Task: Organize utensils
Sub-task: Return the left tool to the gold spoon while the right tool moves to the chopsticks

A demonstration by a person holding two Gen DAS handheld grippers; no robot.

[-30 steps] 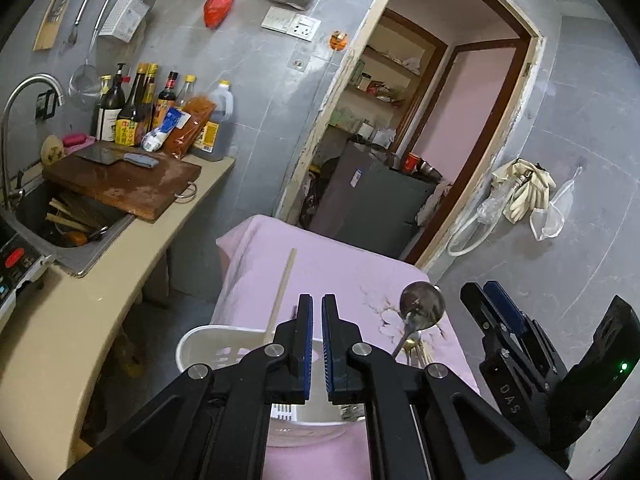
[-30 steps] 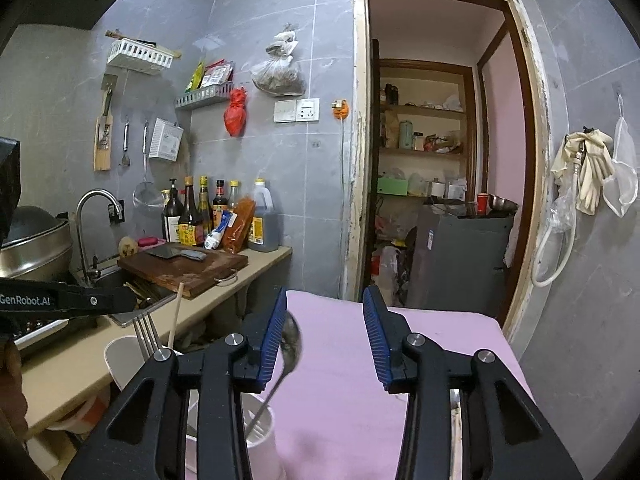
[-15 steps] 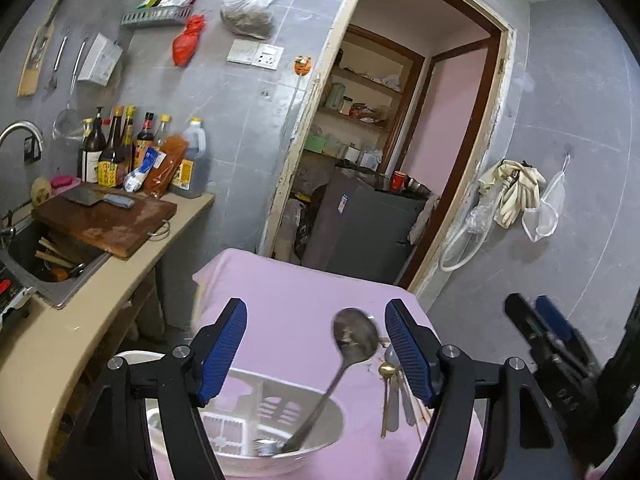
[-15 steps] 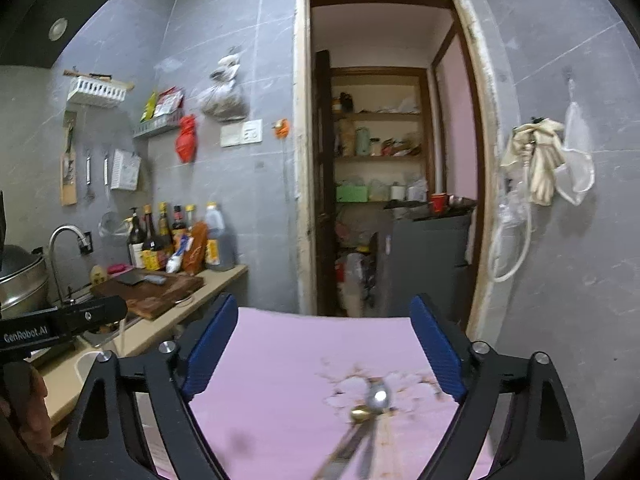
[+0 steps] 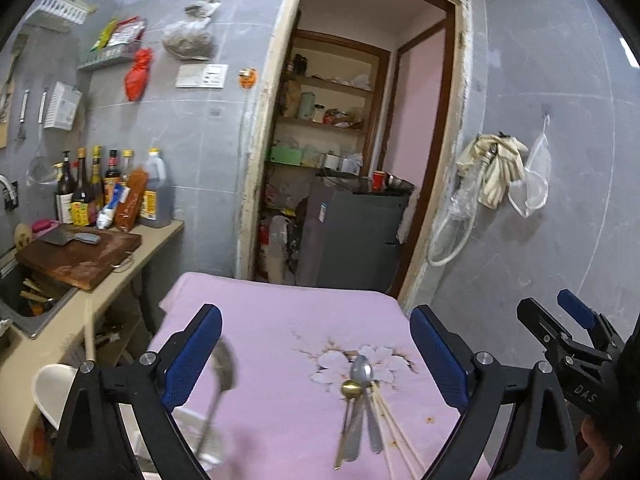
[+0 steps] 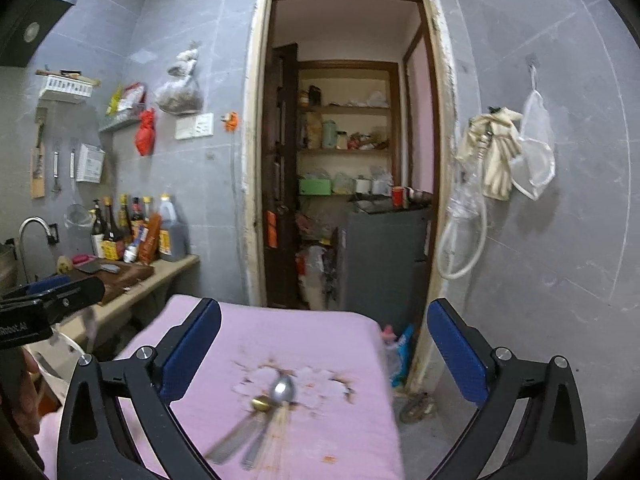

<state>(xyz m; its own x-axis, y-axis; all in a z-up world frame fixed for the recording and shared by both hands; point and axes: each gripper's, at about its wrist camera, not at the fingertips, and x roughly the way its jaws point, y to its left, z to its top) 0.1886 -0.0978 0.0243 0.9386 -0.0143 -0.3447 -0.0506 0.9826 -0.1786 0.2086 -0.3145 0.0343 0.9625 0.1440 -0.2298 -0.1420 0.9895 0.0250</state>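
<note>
I have the desk (image 5: 280, 320), covered in a pink cloth, spread out ahead of both tongs. By my left tongs (image 5: 316, 356), low and to their left side, sits the white holder (image 5: 50, 388); only its rim and a blurred part of its slotted wall show past the left finger. A large spoon (image 5: 224, 364) stands in it, bowl up, its handle running down into the holder just inside the left finger (image 5: 192, 356). A pale stick, probably a chopstick (image 5: 90, 340), rises from the holder's far side. I judge that much as done: at least two pieces are already put away.

What is left lies in a small pile between the fingers of my right tongs (image 6: 324, 354) and a little ahead of them, on the flower print of the cloth. From the left view I make out a silver spoon (image 5: 362, 372), a smaller gold spoon (image 5: 350, 390) touching it, and a few chopsticks (image 5: 394, 432) fanned out beside their handles. The right view blurs the handles, so I cannot count them exactly.

Both tongs are spread wide and carry nothing. My left tongs hang over the desk with the holder at their left; my right tongs (image 5: 560, 320) show at the far right edge of the left view, also released. I would say the job is partway through, with the pile still to move.
</note>
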